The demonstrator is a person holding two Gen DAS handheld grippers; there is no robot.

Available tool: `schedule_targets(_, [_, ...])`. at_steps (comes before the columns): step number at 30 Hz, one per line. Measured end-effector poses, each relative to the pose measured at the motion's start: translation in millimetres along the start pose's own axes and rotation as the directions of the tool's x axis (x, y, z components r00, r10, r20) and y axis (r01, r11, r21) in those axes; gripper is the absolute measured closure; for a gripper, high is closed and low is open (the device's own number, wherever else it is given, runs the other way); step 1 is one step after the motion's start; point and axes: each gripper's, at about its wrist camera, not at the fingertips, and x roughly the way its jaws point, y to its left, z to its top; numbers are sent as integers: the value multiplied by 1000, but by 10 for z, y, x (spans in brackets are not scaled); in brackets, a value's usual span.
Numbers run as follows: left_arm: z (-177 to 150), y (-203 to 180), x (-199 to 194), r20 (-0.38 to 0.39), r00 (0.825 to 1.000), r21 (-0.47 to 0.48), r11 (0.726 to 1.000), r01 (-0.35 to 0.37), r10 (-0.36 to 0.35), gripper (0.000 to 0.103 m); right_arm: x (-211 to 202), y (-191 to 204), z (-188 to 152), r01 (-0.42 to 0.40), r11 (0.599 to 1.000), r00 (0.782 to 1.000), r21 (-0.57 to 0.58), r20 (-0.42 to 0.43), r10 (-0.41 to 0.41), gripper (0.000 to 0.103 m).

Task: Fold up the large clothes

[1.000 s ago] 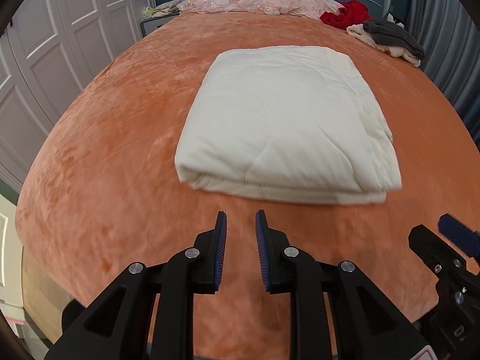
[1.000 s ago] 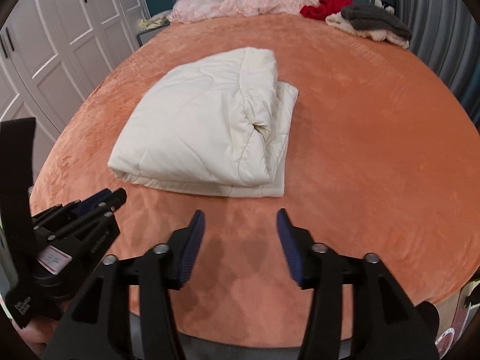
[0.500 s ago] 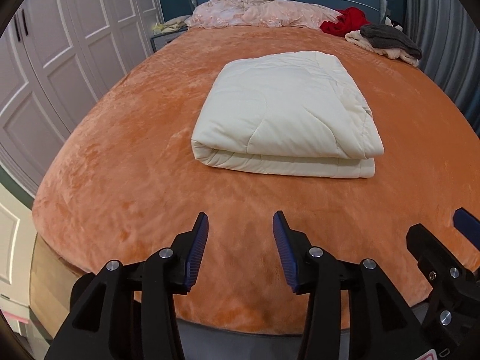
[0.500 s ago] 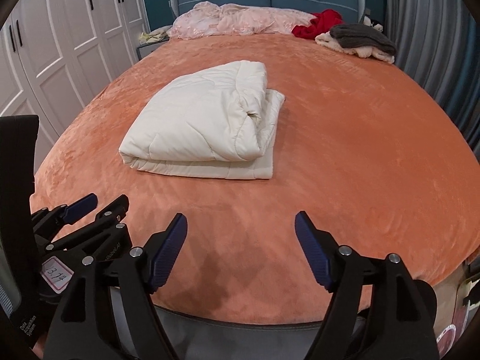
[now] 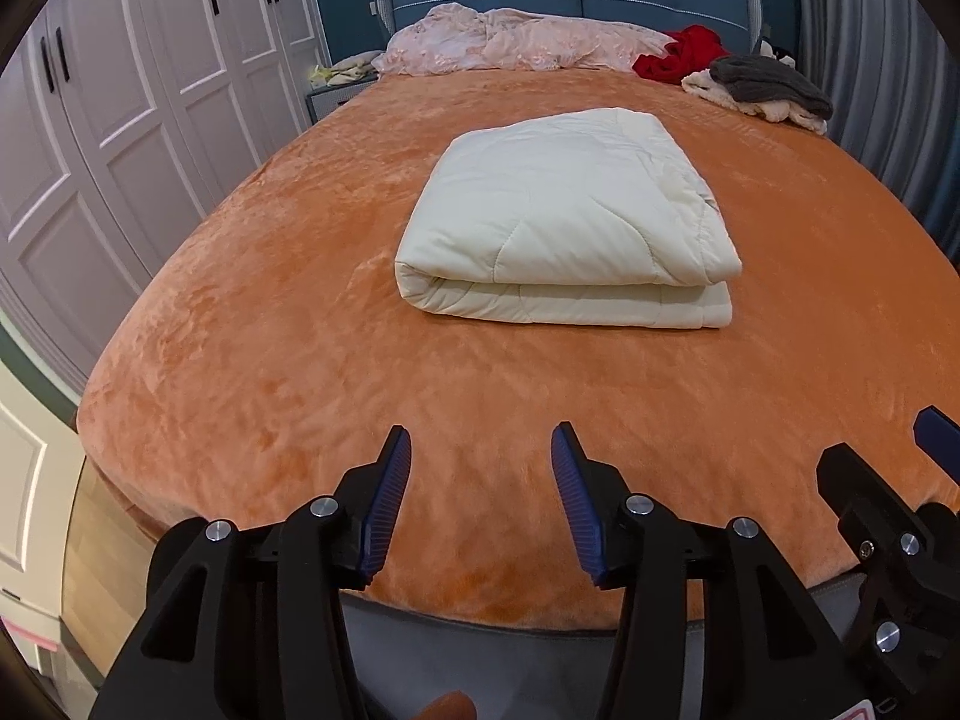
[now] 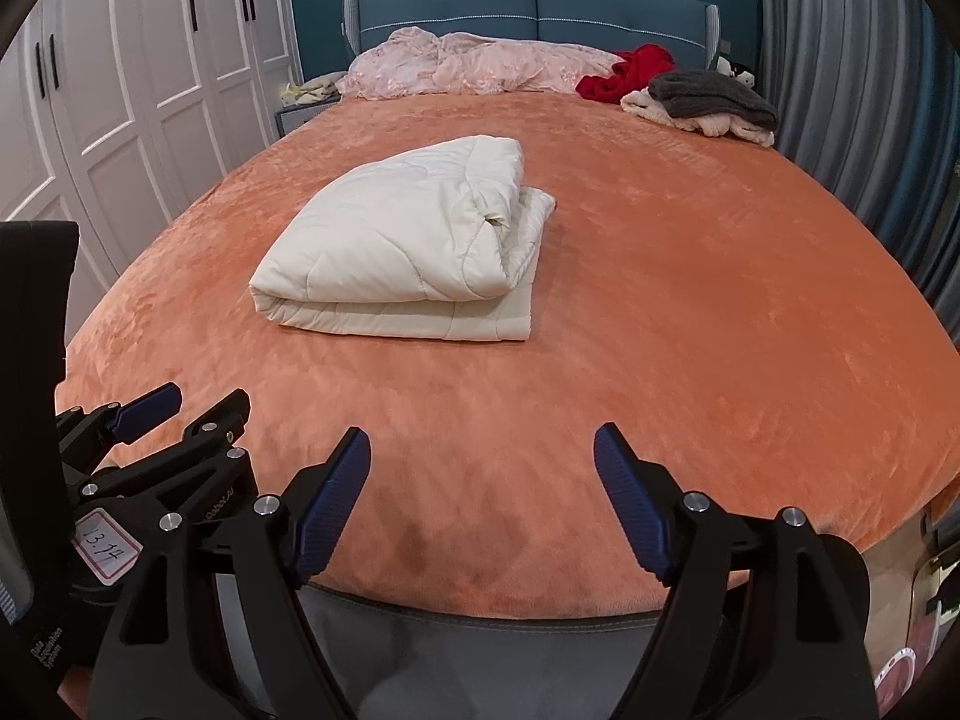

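Note:
A cream quilted garment (image 5: 570,228) lies folded into a thick rectangle in the middle of the orange bed (image 5: 270,330); it also shows in the right wrist view (image 6: 408,252). My left gripper (image 5: 480,450) is open and empty, held off the bed's foot edge, well short of the fold. My right gripper (image 6: 480,450) is open wider and empty, also back at the foot edge. The left gripper shows at the left of the right wrist view (image 6: 180,408).
A pink duvet (image 5: 516,42), a red garment (image 5: 678,60) and a grey and cream pile (image 5: 762,87) lie at the headboard end. White wardrobe doors (image 5: 120,120) line the left side. A grey curtain (image 6: 852,90) hangs on the right.
Both grippers have pulled back from the folded garment to the bed's foot edge and risen. Both have opened wider, the left from nearly closed.

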Motion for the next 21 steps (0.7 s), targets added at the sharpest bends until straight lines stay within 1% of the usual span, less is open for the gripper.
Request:
schedule_targets(12, [-99, 40, -73, 14, 1000, 1, 1000, 0, 0, 55, -92, 48, -98, 1, 1000, 1000, -12, 28, -1, 27])
schedule_targets(18, [-122, 69, -86, 20, 1000, 1, 1000, -9, 9, 55, -96, 75, -117, -2, 1000, 1000, -9, 24, 2, 27])
schedule_targets(21, [-127, 81, -90, 18, 1000, -2, 1000, -10, 10, 55, -91, 80, -121, -4, 1000, 1000, -4, 18, 4, 24])
